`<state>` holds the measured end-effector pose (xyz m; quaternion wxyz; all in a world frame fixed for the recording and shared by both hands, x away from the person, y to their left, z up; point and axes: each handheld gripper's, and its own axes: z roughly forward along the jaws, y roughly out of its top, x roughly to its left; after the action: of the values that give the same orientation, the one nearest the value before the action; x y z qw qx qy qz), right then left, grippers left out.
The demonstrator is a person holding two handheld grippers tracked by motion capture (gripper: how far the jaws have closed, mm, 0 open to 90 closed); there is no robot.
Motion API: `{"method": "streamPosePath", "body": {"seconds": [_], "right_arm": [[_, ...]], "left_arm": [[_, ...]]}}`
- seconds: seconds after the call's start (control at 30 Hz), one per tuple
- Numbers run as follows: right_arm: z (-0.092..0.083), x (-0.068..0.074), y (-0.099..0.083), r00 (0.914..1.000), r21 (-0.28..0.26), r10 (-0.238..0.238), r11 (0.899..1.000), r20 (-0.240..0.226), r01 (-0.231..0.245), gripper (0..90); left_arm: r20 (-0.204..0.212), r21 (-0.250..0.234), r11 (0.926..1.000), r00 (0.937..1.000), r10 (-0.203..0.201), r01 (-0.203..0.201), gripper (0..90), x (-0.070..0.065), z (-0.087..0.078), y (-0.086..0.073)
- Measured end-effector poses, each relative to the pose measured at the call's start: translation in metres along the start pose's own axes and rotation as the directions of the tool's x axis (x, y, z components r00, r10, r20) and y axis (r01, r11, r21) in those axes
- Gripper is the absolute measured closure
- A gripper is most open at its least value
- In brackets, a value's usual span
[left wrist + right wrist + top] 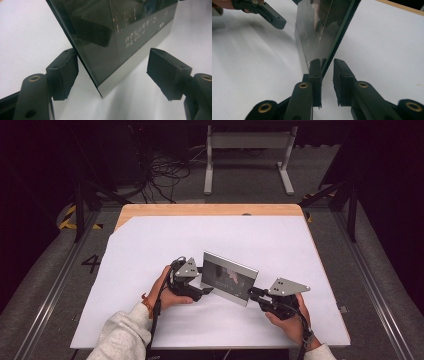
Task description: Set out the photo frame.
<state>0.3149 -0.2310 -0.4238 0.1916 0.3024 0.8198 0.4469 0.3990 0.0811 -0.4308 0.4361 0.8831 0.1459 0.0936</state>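
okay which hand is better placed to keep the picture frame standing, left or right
Probably right. The right gripper has its jaws close about the picture frame at its end edge; the left gripper stands wide open around the other corner, one pad merely beside it.

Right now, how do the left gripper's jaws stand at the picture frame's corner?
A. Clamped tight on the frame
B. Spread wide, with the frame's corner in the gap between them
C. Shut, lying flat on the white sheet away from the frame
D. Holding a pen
B: in the left gripper view the left gripper has its pads standing well apart, and the picture frame puts its lower corner between them, with a clear gap to the right-hand pad.
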Motion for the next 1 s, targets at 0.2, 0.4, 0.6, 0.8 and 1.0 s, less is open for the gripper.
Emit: {"method": "streamPosePath", "body": {"seconds": [0.2,0.4,0.6,0.8,1.0], "right_arm": [[0.001,0.003,0.002,0.9998,0.003,-0.020,1.000,0.007,0.020,81.0],[0.002,0.001,0.001,0.9999,-0.004,-0.006,1.000,0.010,0.006,81.3],[0.004,-0.001,0.001,0.9999,-0.016,0.008,1.000,0.009,-0.008,81.3],[0.010,-0.005,0.003,0.9998,-0.021,0.017,1.000,0.015,-0.016,79.9],[0.014,-0.007,0.004,0.9996,-0.025,0.025,0.999,0.015,-0.024,78.7]], "left_arm": [[-0.017,-0.010,0.9999,0.9999,0.003,-0.003,30.6,-0.002,0.003,0.003],[-0.019,-0.024,0.9992,0.9993,-0.032,0.031,47.9,0.003,-0.003,-0.001],[-0.022,-0.021,0.9990,0.9990,-0.040,0.040,63.5,0.003,-0.010,-0.006],[-0.038,-0.004,0.9993,0.9986,-0.037,0.037,66.5,-0.002,-0.015,-0.010],[-0.041,0.004,0.9995,0.9987,-0.030,0.030,70.0,-0.005,-0.020,-0.013]]}}
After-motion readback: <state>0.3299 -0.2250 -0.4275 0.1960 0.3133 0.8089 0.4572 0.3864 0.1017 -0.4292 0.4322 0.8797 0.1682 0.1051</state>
